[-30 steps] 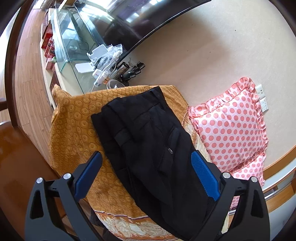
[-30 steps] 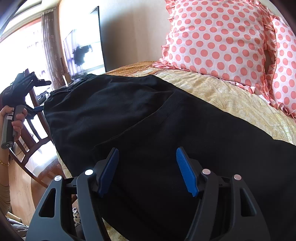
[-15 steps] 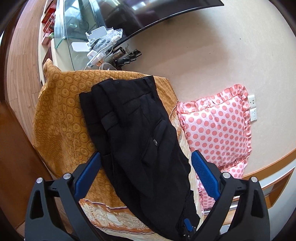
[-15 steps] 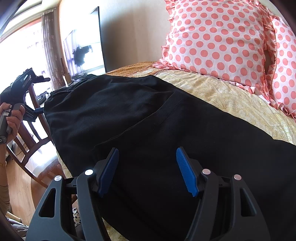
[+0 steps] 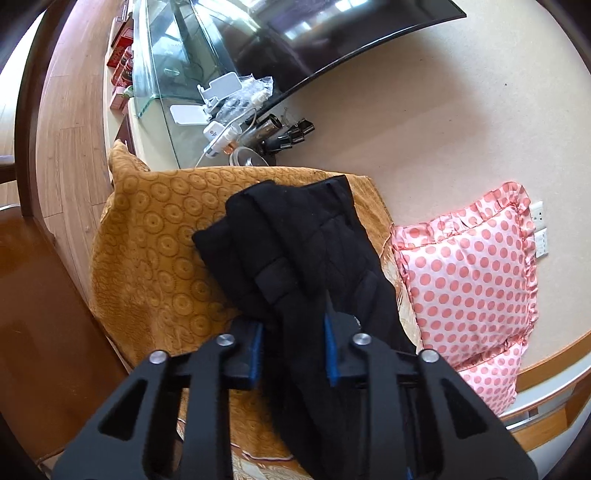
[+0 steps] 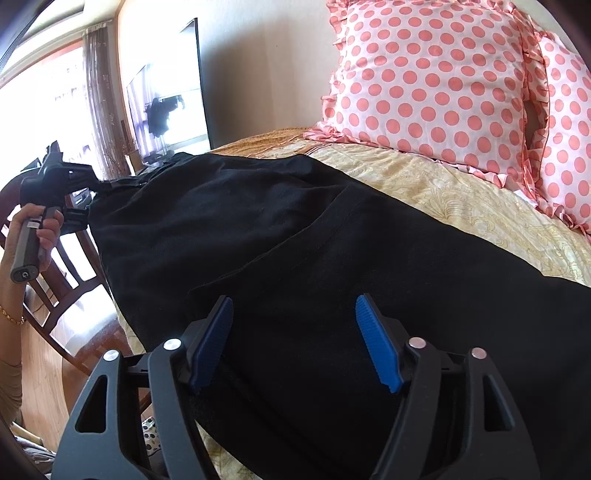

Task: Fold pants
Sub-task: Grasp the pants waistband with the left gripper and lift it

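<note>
Black pants (image 5: 295,258) lie along a bed, waistband toward the orange cover at the foot. My left gripper (image 5: 293,347) is shut on a bunched fold of the pants near the front edge, and the cloth runs up between its blue pads. In the right wrist view the same pants (image 6: 295,236) spread across the bed. My right gripper (image 6: 293,343) is open just above the cloth, holding nothing. The left gripper (image 6: 79,184) shows there at the far left, held by a hand, pinching the pants' edge.
An orange patterned cover (image 5: 155,258) drapes the bed's foot. Pink polka-dot pillows (image 5: 469,280) lean on the wall; they also show in the right wrist view (image 6: 436,81). A TV (image 5: 332,33) and a cluttered glass shelf (image 5: 221,110) stand beyond. A wooden chair (image 6: 59,291) is by the bedside.
My left gripper came down onto the pants and closed on a fold of them, bunching the cloth. My right gripper has stayed open in the same place.
</note>
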A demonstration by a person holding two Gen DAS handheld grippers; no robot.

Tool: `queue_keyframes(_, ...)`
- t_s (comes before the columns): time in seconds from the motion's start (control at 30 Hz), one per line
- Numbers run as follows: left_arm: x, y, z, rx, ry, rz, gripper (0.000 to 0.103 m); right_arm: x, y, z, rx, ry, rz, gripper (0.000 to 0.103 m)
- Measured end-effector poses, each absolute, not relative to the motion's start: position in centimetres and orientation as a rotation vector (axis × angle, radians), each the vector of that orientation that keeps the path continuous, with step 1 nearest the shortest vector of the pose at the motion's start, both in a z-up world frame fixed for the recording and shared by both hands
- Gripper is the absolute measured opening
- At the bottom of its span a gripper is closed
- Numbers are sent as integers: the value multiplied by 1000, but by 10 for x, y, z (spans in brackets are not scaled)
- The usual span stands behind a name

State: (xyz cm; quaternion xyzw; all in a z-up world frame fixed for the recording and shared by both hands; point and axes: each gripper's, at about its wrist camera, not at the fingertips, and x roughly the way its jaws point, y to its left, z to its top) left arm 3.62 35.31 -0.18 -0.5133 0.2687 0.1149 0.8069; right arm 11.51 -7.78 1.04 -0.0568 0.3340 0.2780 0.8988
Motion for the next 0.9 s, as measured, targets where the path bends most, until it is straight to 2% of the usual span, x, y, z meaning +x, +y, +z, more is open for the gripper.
queue_keyframes(0.13, 36, 341, 15, -964, 559, 275, 12, 110, -89, 14, -89, 669, 579, 79)
queue_keyframes(0.27, 42, 306, 59, -763, 515, 251, 10, 103, -115, 22, -18, 642, 558, 82)
queue_keyframes(0.57, 70, 157, 148, -444, 460, -74, 9, 80, -190, 37, 91, 574, 430, 83)
queue_keyframes(0.73, 88, 57, 166, -328, 478, -299, 9, 63, -232, 40, 154, 543, 339, 84)
queue_keyframes(0.9, 97, -31, 149, -262, 526, -493, 9, 45, -273, 37, 197, 532, 227, 84)
